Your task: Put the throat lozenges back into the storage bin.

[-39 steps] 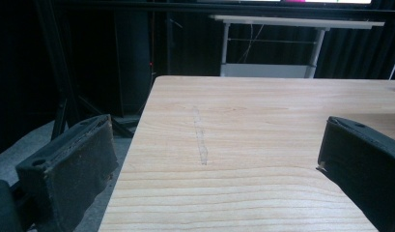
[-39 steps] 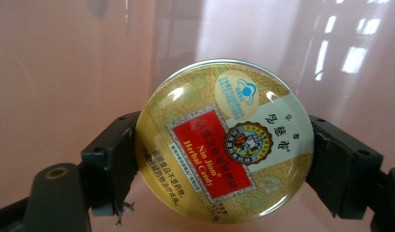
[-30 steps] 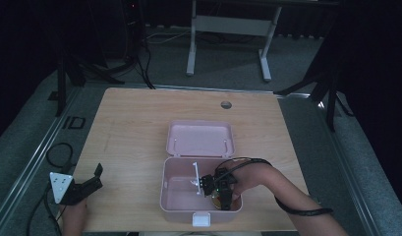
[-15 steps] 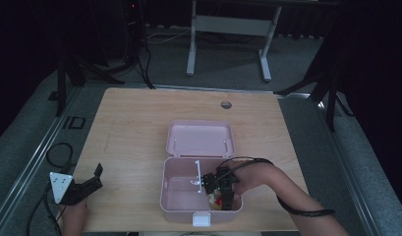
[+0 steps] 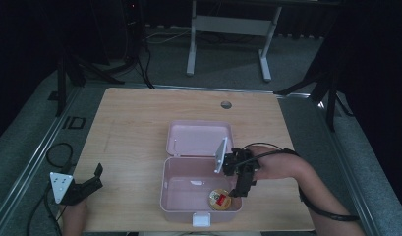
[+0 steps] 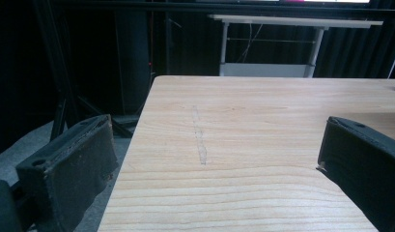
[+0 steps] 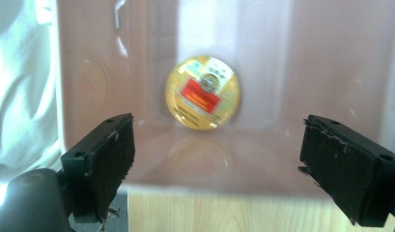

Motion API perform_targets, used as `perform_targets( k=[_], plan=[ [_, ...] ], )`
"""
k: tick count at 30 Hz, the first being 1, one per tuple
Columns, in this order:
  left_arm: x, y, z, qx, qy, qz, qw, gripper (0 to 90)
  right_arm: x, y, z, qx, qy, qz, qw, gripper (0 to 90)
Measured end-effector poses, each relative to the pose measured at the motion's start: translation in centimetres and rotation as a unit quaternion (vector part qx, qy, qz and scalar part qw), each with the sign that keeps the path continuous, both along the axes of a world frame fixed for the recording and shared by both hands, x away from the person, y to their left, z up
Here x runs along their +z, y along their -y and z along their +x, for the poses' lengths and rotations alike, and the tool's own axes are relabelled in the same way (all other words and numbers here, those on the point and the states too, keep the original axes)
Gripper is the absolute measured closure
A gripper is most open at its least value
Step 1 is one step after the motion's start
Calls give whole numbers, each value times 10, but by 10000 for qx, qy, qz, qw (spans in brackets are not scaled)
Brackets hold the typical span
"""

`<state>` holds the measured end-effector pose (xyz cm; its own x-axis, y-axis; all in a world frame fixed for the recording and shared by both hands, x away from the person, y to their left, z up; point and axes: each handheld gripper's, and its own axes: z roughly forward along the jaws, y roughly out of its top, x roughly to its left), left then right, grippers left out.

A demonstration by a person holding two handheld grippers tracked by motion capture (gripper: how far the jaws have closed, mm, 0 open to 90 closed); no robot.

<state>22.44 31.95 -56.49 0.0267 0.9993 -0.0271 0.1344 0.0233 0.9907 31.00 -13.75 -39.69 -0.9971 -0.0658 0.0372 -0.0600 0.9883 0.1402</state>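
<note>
The right gripper (image 5: 236,191) hangs over the lower right corner of the open pink box (image 5: 179,191), with its jaws wide apart and nothing between them. A round gold tin (image 5: 219,200) with a red label lies on the box floor, in the lower middle of the high view. It seems the tin is released here, so the hand should rise straight up and not touch the box wall. In the right gripper view the tin (image 7: 203,93) sits beyond the jaws, centred between them. The left gripper (image 5: 85,184) rests at the lower left, jaws also apart.
</note>
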Motion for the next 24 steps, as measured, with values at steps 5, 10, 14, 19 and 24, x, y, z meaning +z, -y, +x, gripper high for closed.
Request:
perform_targets(
  k=[5,10,14,19,24],
  plan=[
    [0,0,0,2,0,5,10000,3,7,36,8,-370,214,178,9989,121],
    [0,0,0,1,0,8,10000,3,-1,70,17,-749,258,364,9962,124],
    [0,0,0,-8,15,8,10000,4,-19,94,21,-1068,320,684,9914,131],
    [0,0,-1,-9,24,1,10000,3,-56,122,24,-1546,454,1196,9797,131],
    [0,0,-1,-2,20,-17,10000,3,-93,147,28,-2113,599,1605,9623,130]
  ],
)
